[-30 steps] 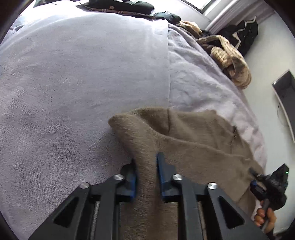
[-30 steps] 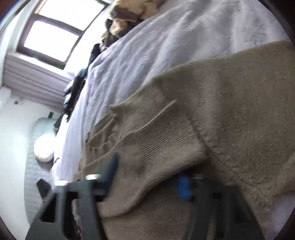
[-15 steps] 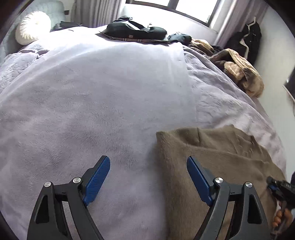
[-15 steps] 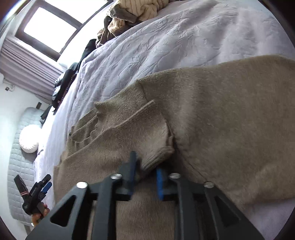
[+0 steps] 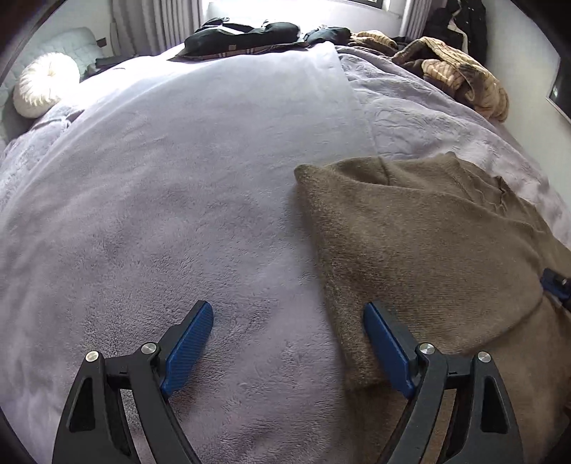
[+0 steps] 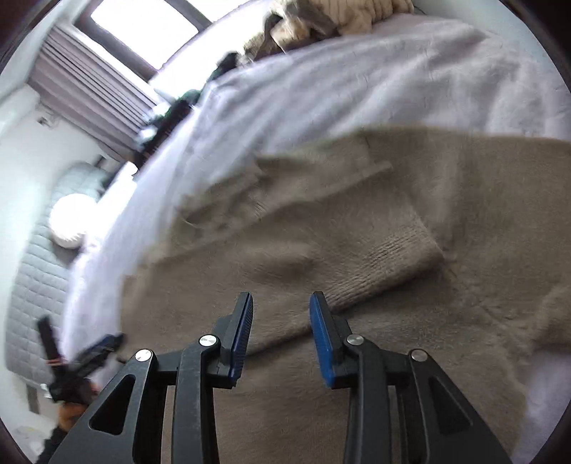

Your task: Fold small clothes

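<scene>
We have both jaws open, left gripper straddling the folded brown knit sweater's left edge on the lavender fleece blanket, right gripper over its ribbed cuff.

- One brown sweater on the bed.
- One round white cushion at the bed's head.
- Two heaps of other clothes: dark, tan.

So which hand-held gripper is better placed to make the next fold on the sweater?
Probably the left hand-held gripper: it's wide open straddling the brown sweater edge. The right hand-held gripper hovers over its flat middle.
</scene>
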A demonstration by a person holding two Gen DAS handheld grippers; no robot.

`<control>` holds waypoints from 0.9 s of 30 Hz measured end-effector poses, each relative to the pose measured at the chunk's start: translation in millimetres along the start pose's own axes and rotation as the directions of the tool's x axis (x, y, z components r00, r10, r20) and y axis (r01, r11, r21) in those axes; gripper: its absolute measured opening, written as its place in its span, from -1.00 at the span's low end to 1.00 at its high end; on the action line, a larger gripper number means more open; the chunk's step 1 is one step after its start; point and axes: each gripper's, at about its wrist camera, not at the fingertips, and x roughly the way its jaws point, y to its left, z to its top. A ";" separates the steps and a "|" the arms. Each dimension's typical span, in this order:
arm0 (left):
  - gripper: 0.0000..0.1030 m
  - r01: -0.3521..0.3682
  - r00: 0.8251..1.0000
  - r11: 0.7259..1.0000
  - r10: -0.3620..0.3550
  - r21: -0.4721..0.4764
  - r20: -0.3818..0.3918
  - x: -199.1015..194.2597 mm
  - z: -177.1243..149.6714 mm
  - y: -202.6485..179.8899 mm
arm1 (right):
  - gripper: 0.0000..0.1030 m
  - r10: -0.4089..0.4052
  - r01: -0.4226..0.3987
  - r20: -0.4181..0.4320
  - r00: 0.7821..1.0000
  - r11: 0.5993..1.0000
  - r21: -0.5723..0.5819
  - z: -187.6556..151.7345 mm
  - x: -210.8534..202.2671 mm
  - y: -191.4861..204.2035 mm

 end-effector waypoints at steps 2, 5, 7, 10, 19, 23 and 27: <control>0.70 0.010 1.000 1.000 -0.010 -0.025 -0.008 -2.0 -0.6 5.1 | -0.41 0.022 -0.022 0.007 1.000 0.999 0.039 -0.6 -5.6 -5.6; 0.70 -0.003 1.000 1.000 0.003 -0.019 -0.005 -6.2 -3.7 5.8 | -0.31 -0.031 0.031 -0.001 1.000 0.999 0.040 -4.5 -17.7 -10.9; 0.70 -0.023 1.000 1.000 0.023 -0.010 0.001 -9.3 -6.0 2.1 | -0.30 -0.014 0.014 0.004 1.000 0.998 0.054 -10.0 -28.6 -18.4; 0.70 -0.031 1.000 0.999 0.031 -0.012 0.002 -17.0 -8.9 -5.2 | -0.16 0.001 -0.002 0.019 1.000 0.996 0.089 -18.8 -48.3 -30.3; 0.70 0.011 0.999 0.999 -0.013 0.054 0.032 -58.9 -25.5 -46.2 | -0.01 0.045 -0.053 0.051 0.998 0.983 0.173 -51.1 -97.8 -63.7; 0.70 0.042 0.998 0.995 -0.046 0.093 0.035 -76.0 -36.4 -73.8 | 0.04 0.055 -0.065 0.058 0.997 0.980 0.191 -63.8 -112.4 -73.9; 0.70 0.075 0.996 0.987 -0.079 0.140 0.029 -87.5 -51.5 -109.1 | 0.06 0.064 -0.077 0.069 0.996 0.976 0.202 -76.5 -126.7 -83.2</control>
